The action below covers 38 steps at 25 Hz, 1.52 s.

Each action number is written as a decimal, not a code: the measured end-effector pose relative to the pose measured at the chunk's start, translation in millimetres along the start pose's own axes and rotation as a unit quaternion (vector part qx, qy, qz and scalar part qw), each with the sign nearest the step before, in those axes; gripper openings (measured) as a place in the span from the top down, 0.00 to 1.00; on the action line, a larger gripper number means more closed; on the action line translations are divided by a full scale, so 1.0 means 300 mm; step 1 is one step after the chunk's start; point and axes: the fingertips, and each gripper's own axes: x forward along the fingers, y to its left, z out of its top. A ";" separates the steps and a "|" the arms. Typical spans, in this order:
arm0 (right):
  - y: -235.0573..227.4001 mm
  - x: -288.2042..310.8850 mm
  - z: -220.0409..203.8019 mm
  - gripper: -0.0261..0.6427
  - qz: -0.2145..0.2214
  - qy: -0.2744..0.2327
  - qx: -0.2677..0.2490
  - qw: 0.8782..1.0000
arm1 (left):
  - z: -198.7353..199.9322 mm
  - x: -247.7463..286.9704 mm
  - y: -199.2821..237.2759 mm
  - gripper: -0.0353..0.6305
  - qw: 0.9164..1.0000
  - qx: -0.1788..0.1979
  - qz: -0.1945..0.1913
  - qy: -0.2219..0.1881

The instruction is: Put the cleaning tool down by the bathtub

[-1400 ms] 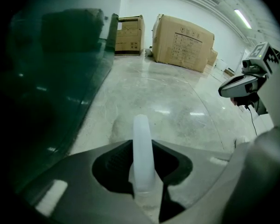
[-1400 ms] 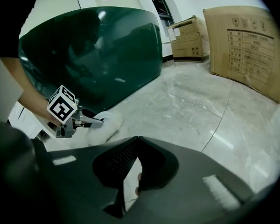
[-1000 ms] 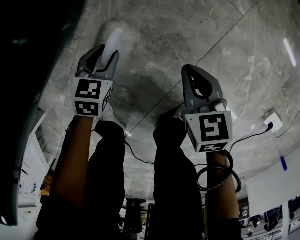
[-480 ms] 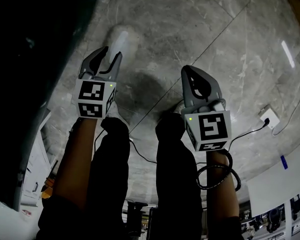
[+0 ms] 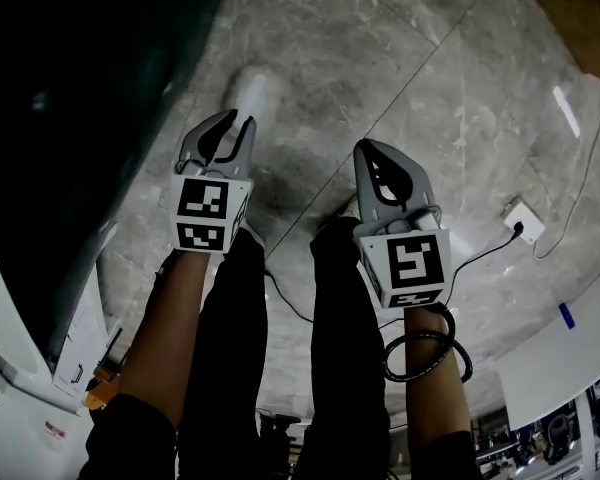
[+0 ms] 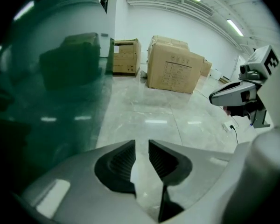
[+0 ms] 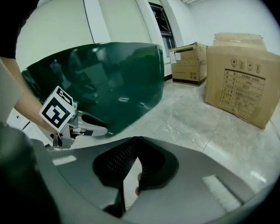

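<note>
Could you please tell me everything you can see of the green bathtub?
The bathtub is dark green, with a smooth, glossy outer wall that looks like plastic or enamel and shows reflections. The wall curves round and leans outward towards the top. It stands upright on the grey marbled floor, at the person's left. The left gripper hangs close beside its wall, apparently without touching it. Its inside is not visible.
</note>
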 end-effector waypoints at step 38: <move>0.189 -0.598 0.687 0.93 -0.060 -0.125 0.020 0.990 | 0.609 -0.767 -0.191 0.95 0.992 0.058 -0.030 -0.105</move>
